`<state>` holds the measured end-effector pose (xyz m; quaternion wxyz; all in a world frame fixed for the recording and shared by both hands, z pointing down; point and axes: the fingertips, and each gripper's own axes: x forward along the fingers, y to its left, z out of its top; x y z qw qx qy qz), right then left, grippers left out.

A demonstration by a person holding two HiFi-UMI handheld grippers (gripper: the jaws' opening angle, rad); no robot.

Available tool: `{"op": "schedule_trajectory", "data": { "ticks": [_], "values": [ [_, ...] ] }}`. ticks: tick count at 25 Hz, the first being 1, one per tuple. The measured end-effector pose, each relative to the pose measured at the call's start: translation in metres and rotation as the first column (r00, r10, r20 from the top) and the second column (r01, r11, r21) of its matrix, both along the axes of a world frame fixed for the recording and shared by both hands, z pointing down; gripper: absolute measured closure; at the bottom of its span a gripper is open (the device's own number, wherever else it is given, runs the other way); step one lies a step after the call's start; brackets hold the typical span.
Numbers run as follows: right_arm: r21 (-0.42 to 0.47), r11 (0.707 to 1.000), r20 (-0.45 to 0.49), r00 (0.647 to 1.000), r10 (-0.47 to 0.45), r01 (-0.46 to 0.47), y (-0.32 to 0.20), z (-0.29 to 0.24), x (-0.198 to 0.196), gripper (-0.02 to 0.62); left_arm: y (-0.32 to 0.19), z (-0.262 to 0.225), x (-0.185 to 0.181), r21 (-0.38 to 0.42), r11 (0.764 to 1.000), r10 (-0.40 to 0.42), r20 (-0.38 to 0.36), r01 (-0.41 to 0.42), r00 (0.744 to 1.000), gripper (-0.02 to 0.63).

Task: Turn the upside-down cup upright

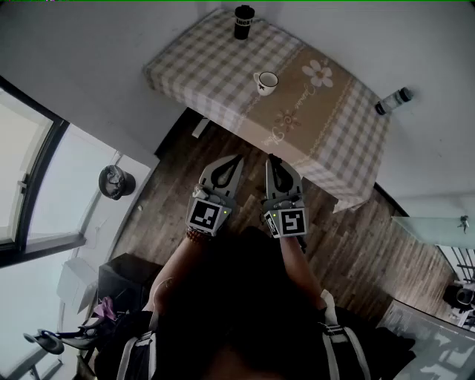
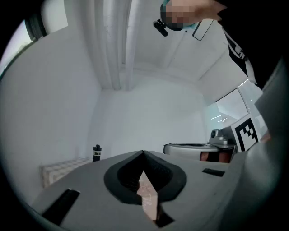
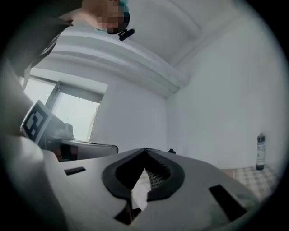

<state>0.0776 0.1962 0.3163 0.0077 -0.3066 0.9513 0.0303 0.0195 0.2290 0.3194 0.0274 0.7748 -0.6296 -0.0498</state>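
Tongs (image 1: 237, 159) (image 1: 272, 159) level, closed, side by side

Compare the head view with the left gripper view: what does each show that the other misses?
Head view only: the white cup, a clear bottle at the table's edge, and the wooden floor. Left gripper view only: the white wall and the head-mounted camera. Both: the black bottle, the checked tablecloth, and the left claw, shut and empty.
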Motion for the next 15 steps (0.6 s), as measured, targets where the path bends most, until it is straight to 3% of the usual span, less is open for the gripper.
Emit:
{"op": "schedule_trajectory", "data": {
  "ticks": [4,11,15],
  "values": [
    [-0.009,0.999,0.025,0.998,0.05,-0.049,-0.04,0.006,-0.039,0.592,-0.048,0.015,-0.047,0.011,0.999,0.031,0.023,-0.031,0.999,0.606],
    [-0.019,0.987,0.016,0.987,0.158,-0.158,-0.127,0.034,-0.059,0.589,-0.131,0.036,-0.096,0.031,0.997,0.071,0.019,-0.072,0.997,0.606],
    [-0.045,0.974,0.017,0.975,0.221,-0.22,-0.194,0.057,-0.067,0.589,-0.194,0.065,-0.113,-0.039,0.995,0.093,0.036,-0.092,0.995,0.604]
  ]
}}
